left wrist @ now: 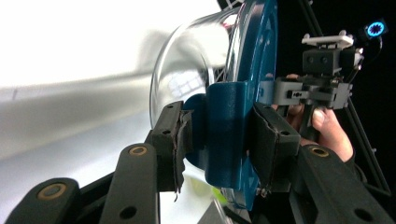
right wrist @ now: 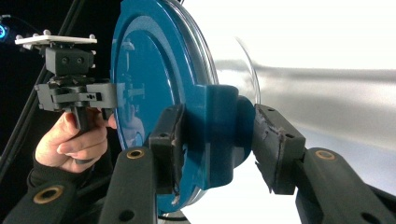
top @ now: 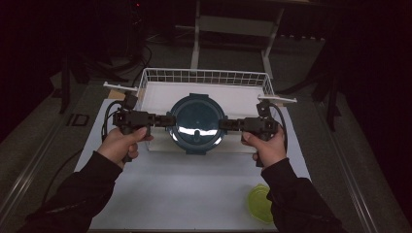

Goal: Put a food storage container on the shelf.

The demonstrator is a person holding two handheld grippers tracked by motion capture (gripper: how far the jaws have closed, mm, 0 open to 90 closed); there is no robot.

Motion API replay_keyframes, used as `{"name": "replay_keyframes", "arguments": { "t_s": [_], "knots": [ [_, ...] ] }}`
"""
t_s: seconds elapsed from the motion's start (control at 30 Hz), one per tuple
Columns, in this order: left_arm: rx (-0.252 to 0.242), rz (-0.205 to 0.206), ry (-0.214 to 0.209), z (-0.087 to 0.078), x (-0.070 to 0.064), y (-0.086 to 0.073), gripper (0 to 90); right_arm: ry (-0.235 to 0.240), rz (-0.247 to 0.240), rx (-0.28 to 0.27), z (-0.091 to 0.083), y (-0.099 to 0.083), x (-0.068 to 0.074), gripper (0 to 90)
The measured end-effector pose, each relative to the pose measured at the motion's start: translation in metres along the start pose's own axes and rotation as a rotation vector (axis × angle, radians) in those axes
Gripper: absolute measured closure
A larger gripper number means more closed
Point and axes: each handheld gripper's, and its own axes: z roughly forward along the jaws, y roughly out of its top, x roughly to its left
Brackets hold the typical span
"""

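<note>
A round clear glass container with a dark blue clip-on lid (top: 197, 123) is held up between both grippers, over the front edge of a white wire basket (top: 204, 77). My left gripper (top: 167, 120) is shut on the lid's left latch tab (left wrist: 224, 135), one pad on each side of it. My right gripper (top: 222, 124) is shut on the opposite latch tab (right wrist: 219, 135). In the left gripper view the glass bowl (left wrist: 191, 70) bulges to the left of the lid; in the right gripper view the lid's blue top (right wrist: 149, 79) faces left.
The white table top (top: 189, 189) stretches in front of the basket. A yellow-green bowl (top: 260, 203) sits at the front right, close to the right sleeve. Beyond the table are a dark floor, cables and a metal frame (top: 233, 24).
</note>
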Motion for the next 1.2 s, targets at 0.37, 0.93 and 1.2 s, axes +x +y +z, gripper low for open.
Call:
{"name": "replay_keyframes", "arguments": {
  "t_s": [0.37, 0.93, 1.2],
  "knots": [
    [-0.002, 0.016, -0.015, 0.017, -0.006, 0.041, 57.2, -0.019, 0.015, -0.032, -0.013, 0.035, -0.004, 54.8],
    [-0.051, -0.083, -0.088, 0.045, 0.018, 0.064, 56.1, -0.065, 0.064, -0.07, -0.016, 0.067, -0.02, 54.3],
    [-0.059, -0.149, -0.106, 0.054, 0.032, 0.068, 49.8, -0.098, 0.105, -0.073, -0.006, 0.077, -0.03, 50.1]
  ]
}}
